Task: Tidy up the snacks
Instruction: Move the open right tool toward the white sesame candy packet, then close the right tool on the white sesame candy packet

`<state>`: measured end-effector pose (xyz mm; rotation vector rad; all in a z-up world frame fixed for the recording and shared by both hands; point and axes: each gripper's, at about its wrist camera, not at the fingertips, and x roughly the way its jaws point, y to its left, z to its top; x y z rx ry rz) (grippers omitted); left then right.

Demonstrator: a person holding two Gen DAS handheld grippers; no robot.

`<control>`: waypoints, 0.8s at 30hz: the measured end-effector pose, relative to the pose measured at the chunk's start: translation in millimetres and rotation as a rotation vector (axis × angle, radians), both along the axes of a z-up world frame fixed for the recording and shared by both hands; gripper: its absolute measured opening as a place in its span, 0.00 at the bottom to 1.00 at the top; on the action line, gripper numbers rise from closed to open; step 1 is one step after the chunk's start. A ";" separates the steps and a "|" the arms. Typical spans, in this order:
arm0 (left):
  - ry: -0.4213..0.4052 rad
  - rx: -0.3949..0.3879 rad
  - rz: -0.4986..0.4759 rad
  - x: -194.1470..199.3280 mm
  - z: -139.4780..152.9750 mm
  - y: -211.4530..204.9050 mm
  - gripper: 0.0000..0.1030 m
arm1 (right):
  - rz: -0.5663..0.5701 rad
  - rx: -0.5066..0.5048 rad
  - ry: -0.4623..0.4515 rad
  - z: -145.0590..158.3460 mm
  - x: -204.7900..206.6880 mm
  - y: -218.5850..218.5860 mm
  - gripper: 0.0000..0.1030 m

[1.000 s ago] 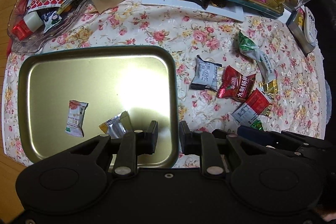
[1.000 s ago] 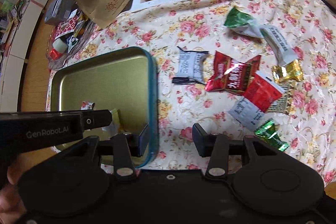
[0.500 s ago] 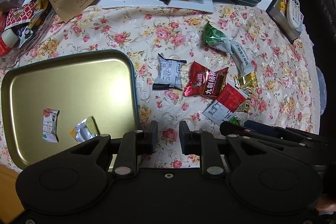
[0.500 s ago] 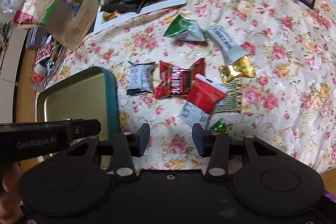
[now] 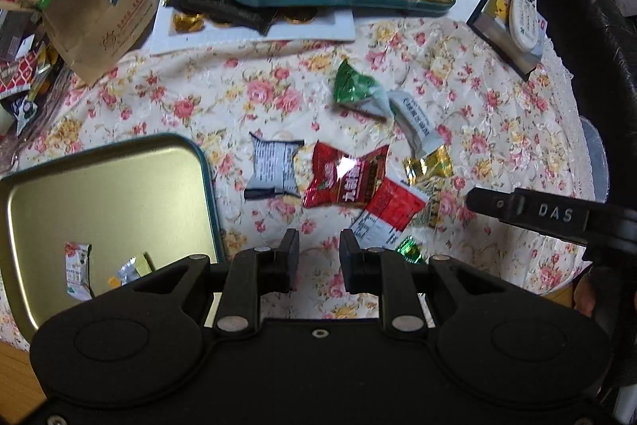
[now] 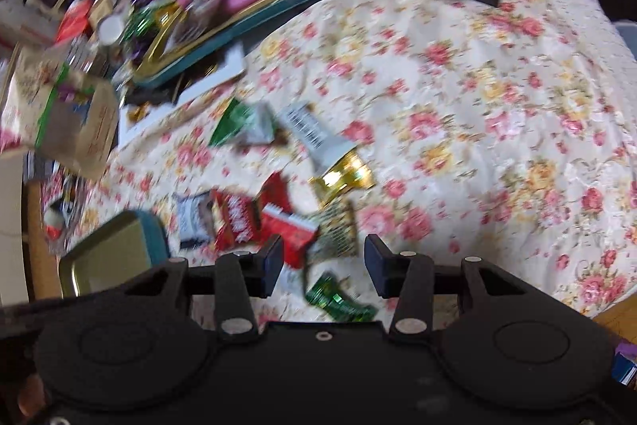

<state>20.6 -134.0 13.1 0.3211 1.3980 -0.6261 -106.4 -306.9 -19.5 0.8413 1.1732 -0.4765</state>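
Both grippers' fingers (image 5: pixel 288 253) stand apart, empty, above crinkled red snack packet (image 5: pixel 344 182).

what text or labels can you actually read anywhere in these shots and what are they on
"DAS" on the arm of the right gripper, seen from the left wrist.
Large Chinese characters on the dark red snack packet: too glared to read with confidence.
Fine print on the grey-white packet, the long white sachet and the brown paper bag: too small.
Right wrist view: all print motion-blurred.
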 end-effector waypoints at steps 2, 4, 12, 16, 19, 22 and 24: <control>-0.014 -0.016 0.006 2.6 5.8 -2.9 0.28 | -0.053 -0.003 0.004 -1.8 -2.8 -13.2 0.46; -0.029 -0.041 0.017 7.1 12.6 -5.8 0.28 | -0.095 -0.013 0.008 -3.5 -3.9 -24.2 0.46; -0.087 -0.089 0.076 25.7 29.0 -7.8 0.28 | -0.089 -0.031 -0.003 -14.2 27.5 -34.2 0.46; -0.030 -0.114 0.111 36.8 25.5 -2.5 0.28 | -0.014 -0.049 -0.018 -16.0 53.8 -30.1 0.46; -0.008 -0.130 0.144 43.7 25.6 4.3 0.28 | 0.038 -0.053 -0.024 -20.2 74.8 -28.6 0.46; -0.007 -0.135 0.174 48.8 26.5 11.2 0.28 | 0.075 -0.073 -0.011 -28.6 90.2 -28.0 0.46; 0.000 -0.137 0.190 51.5 25.9 14.8 0.28 | 0.091 -0.069 -0.001 -36.3 96.6 -28.4 0.46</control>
